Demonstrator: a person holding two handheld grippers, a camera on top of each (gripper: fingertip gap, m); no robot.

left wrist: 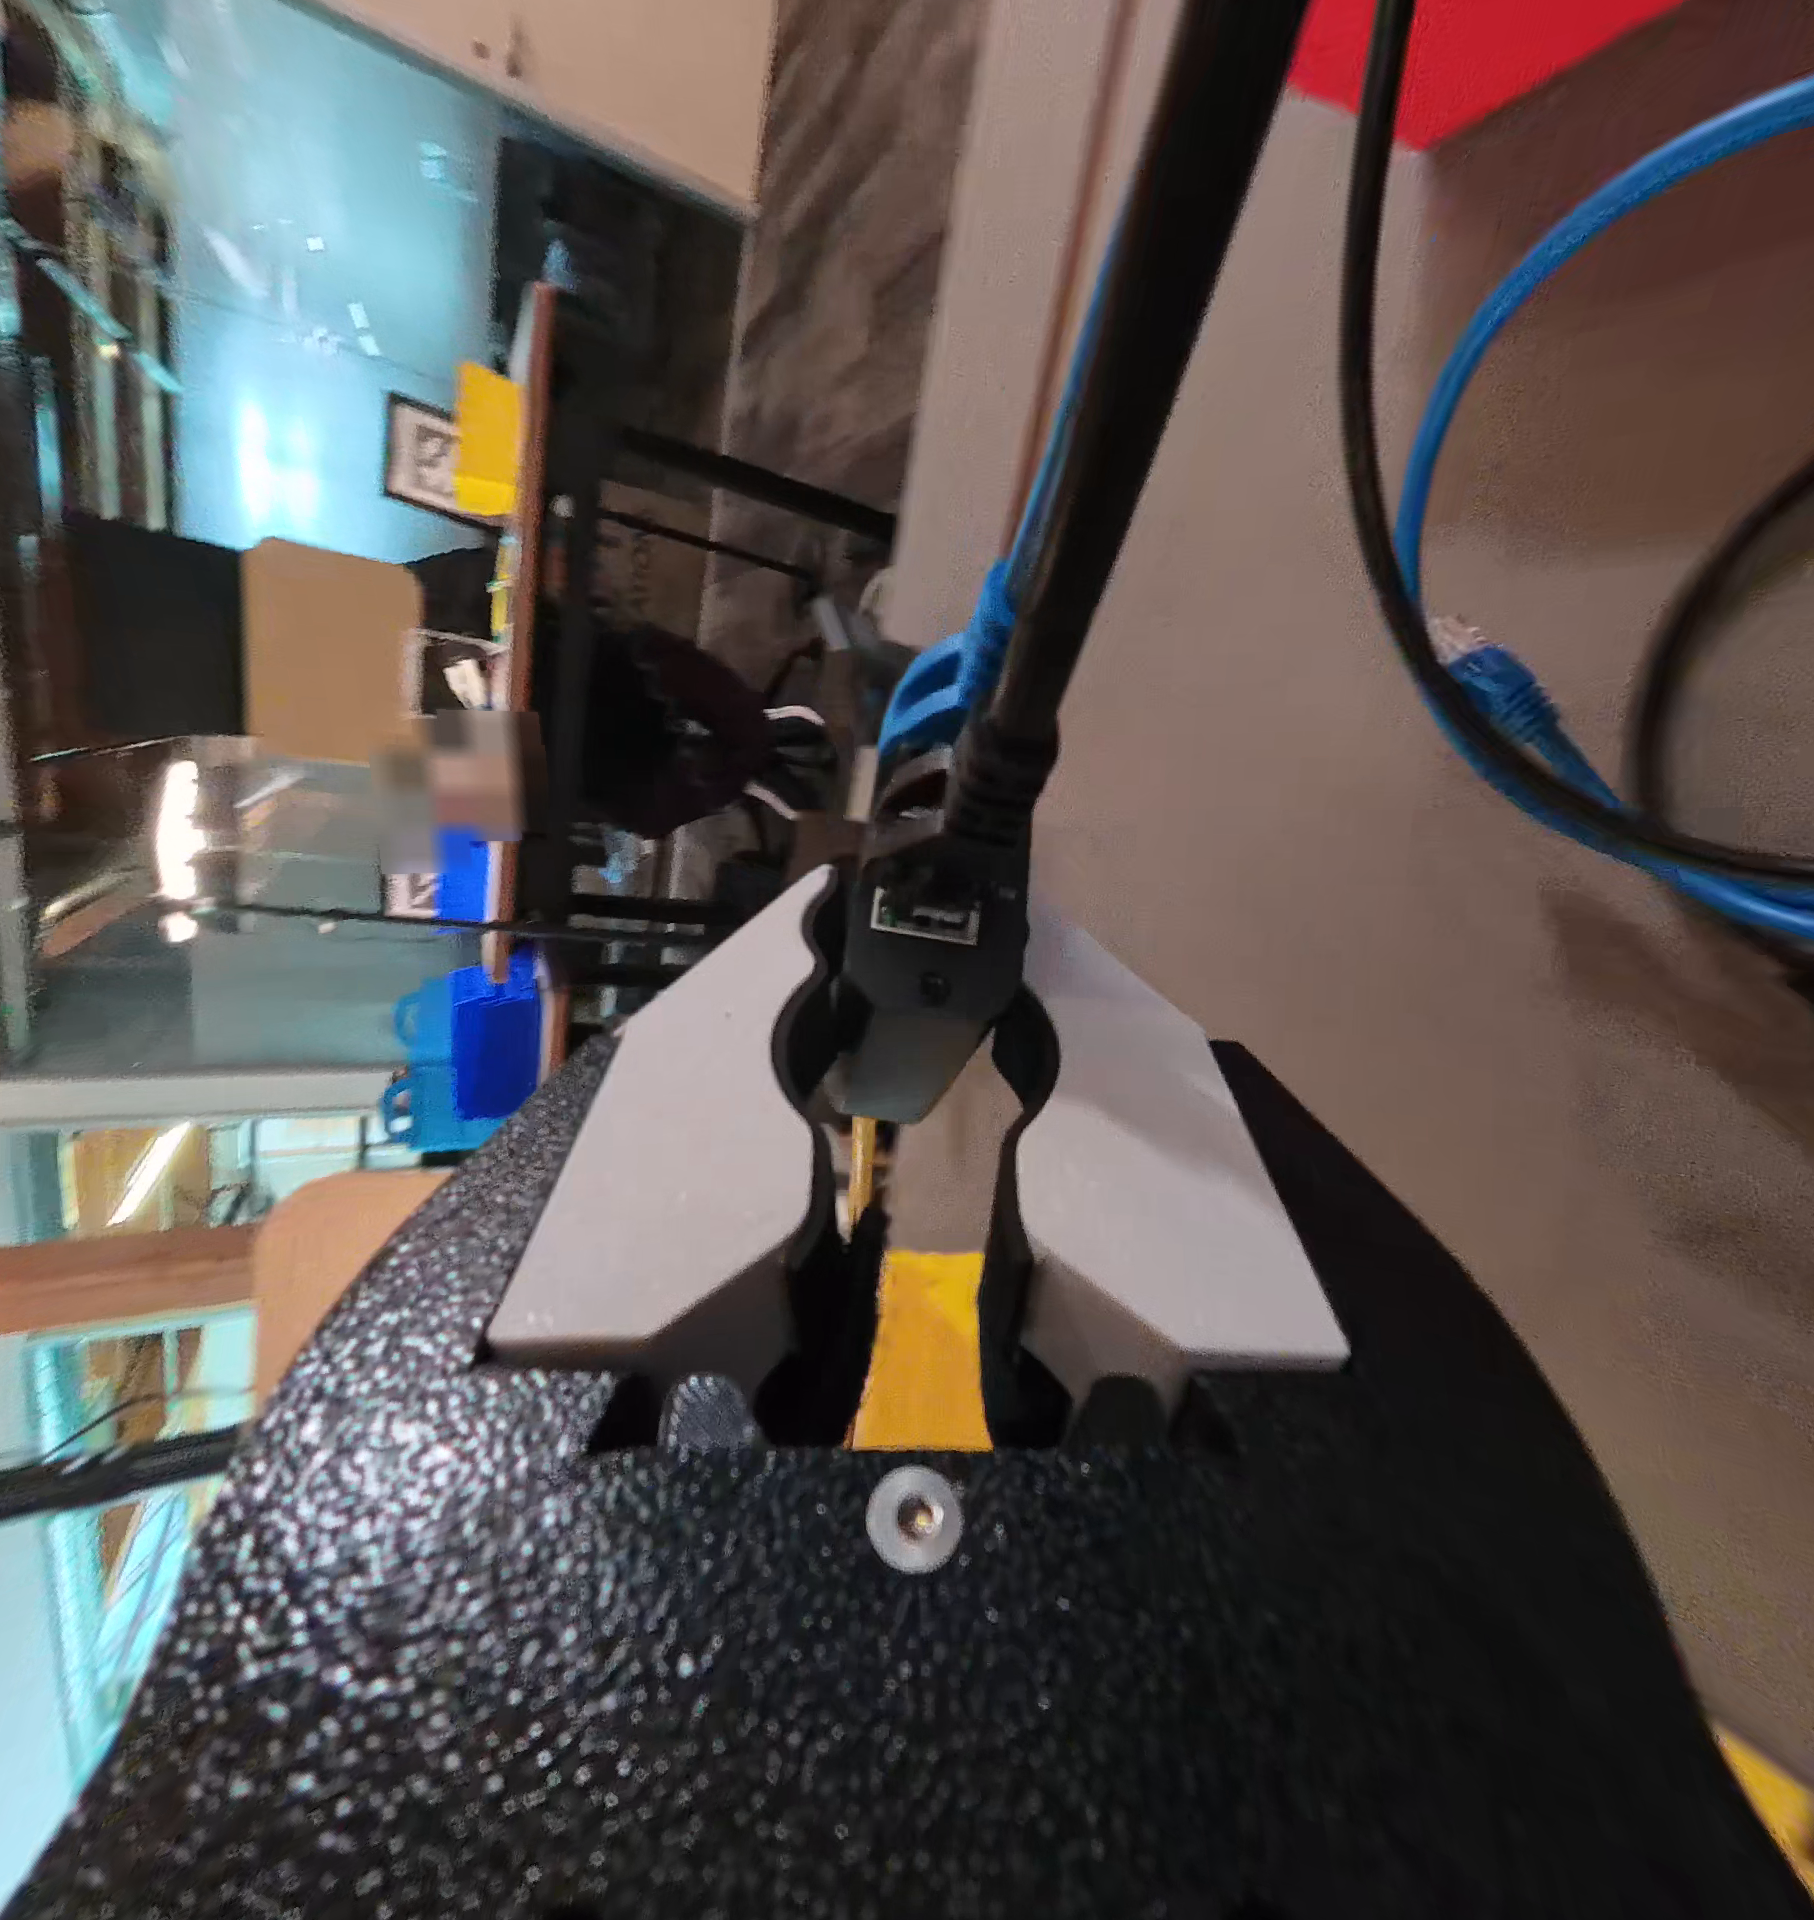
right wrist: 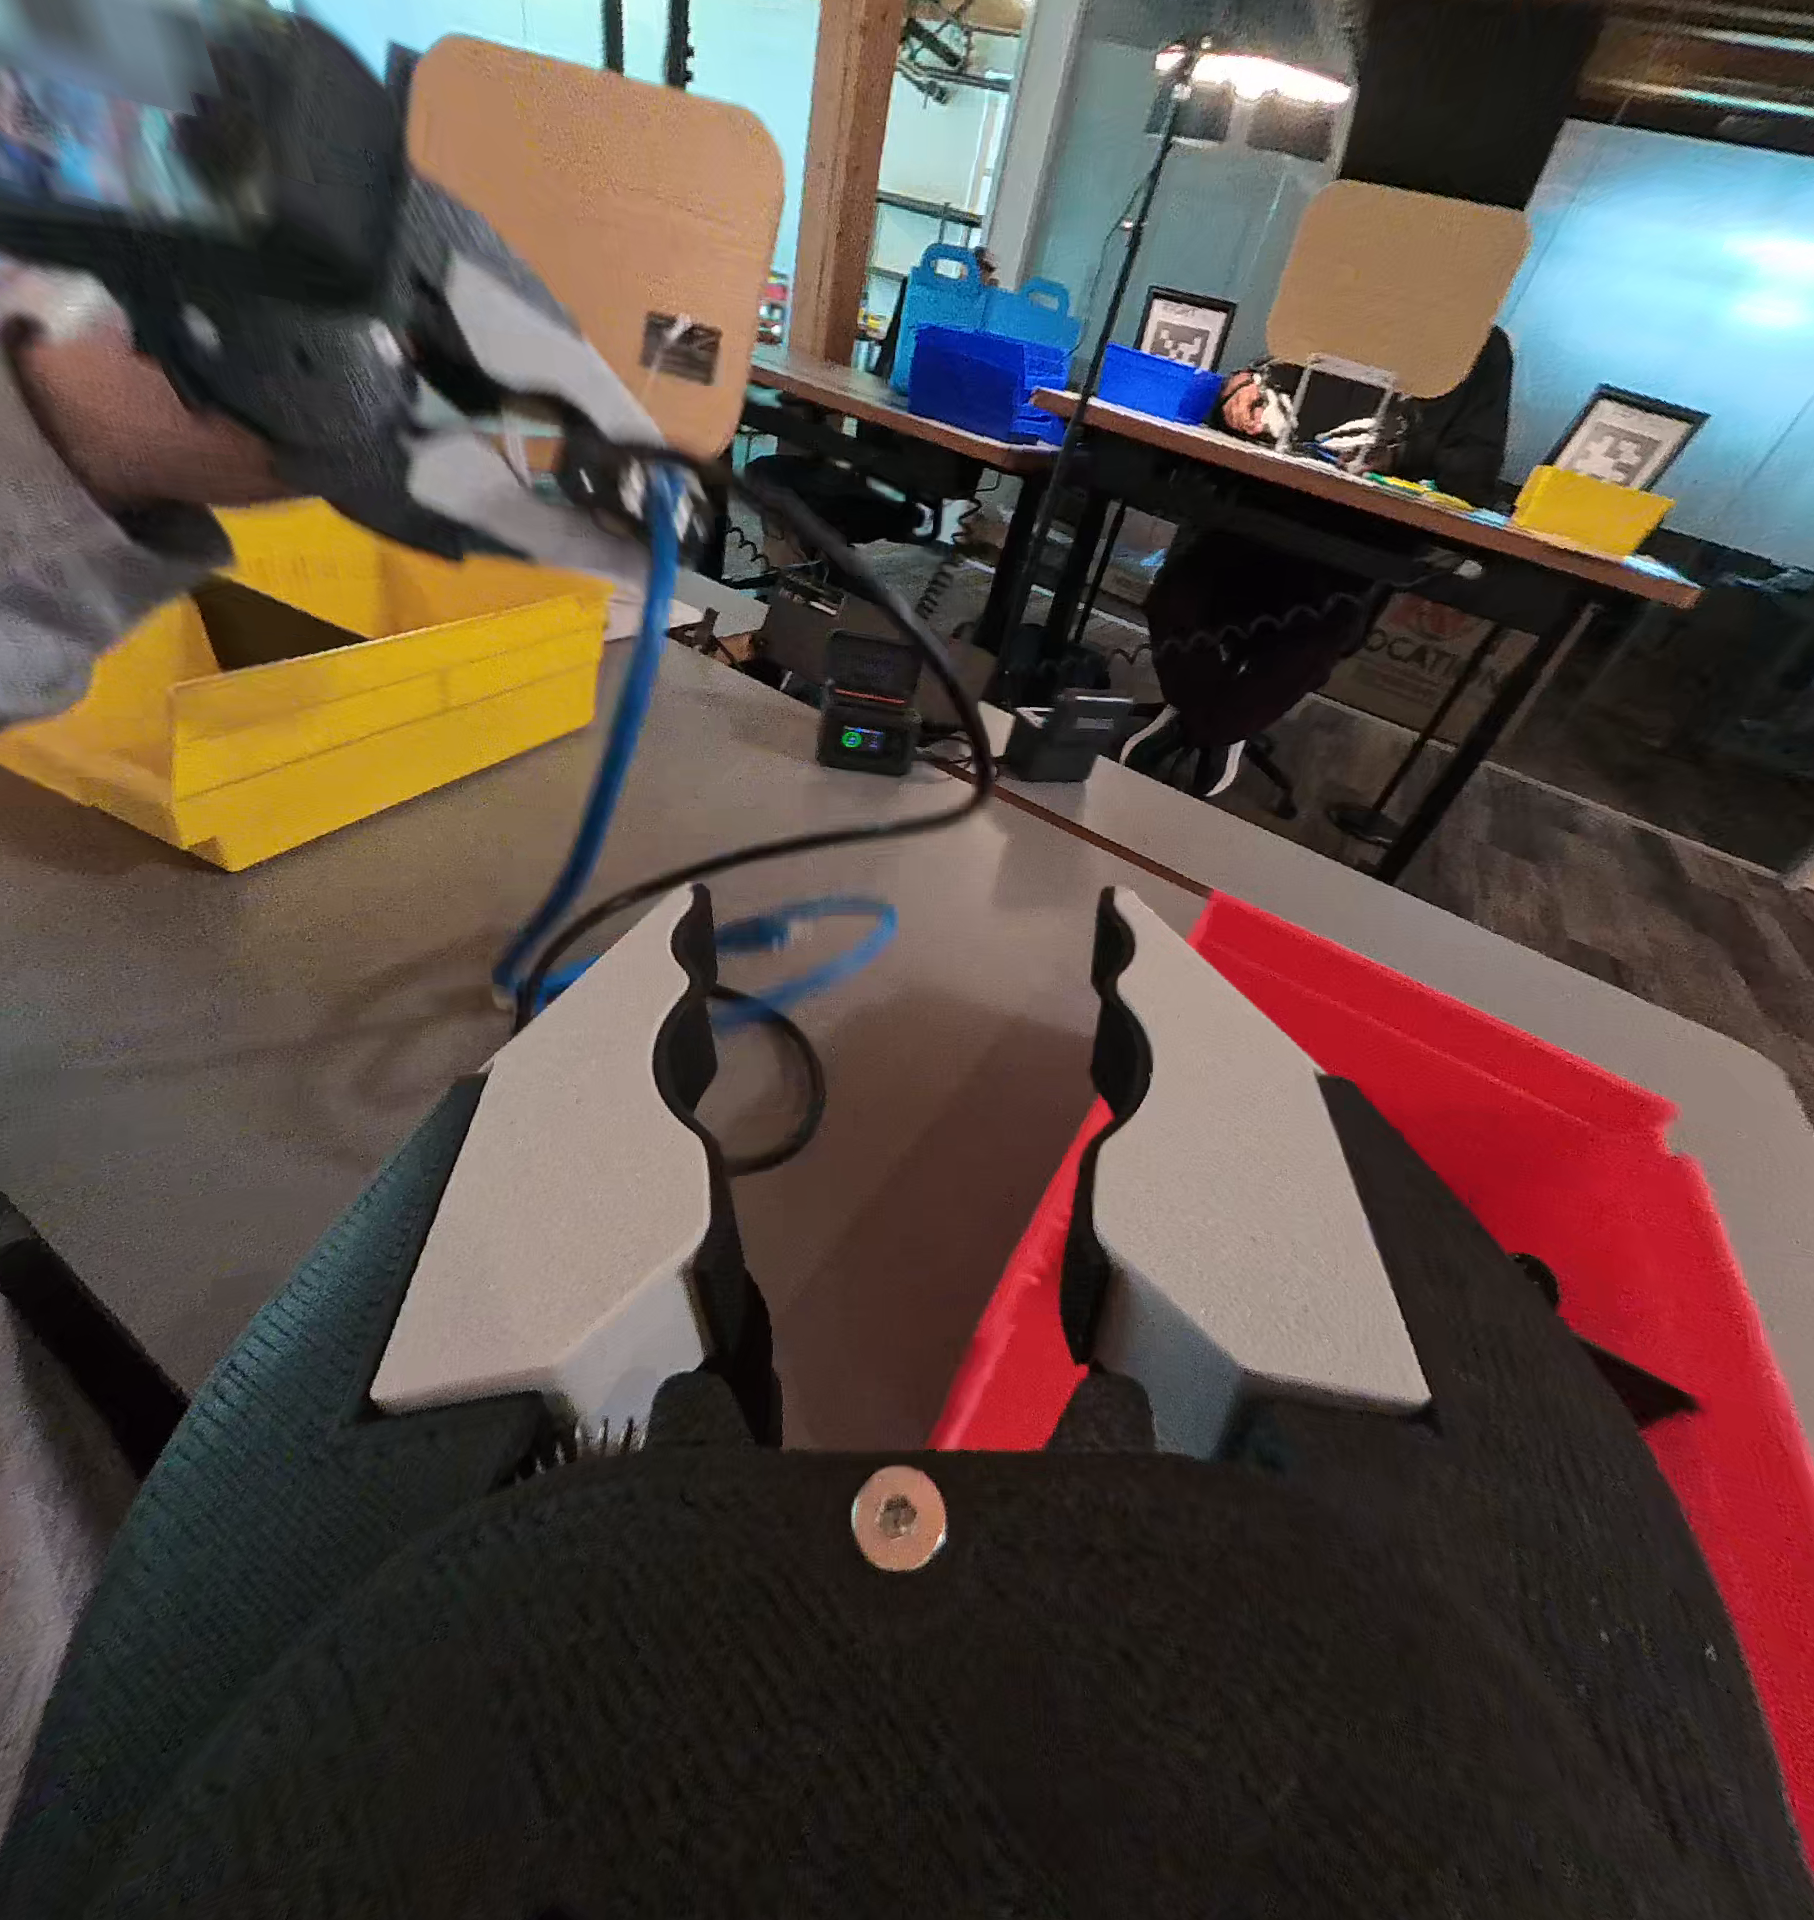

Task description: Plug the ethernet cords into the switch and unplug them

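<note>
My left gripper (left wrist: 918, 935) is shut on a small black switch (left wrist: 924, 961) and holds it in the air, tilted. A black cord (left wrist: 1121, 416) and a blue ethernet cord (left wrist: 934, 675) run into the switch's far side. The blue cord's loose plug (left wrist: 1495, 675) lies on the table among loops of cord. In the right wrist view the left gripper (right wrist: 612, 468) is up at the left, blurred, with the blue cord (right wrist: 622, 707) and black cord (right wrist: 944, 675) hanging from it to the table. My right gripper (right wrist: 903, 935) is open and empty above the table.
A yellow bin (right wrist: 363, 686) stands at the left on the grey table (right wrist: 259, 987), and a red bin (right wrist: 1505, 1143) lies under my right finger. Small black devices (right wrist: 867, 707) sit at the table's far edge. A person sits at a desk (right wrist: 1402, 488) behind. Tip to tip, the grippers are about 25 cm apart.
</note>
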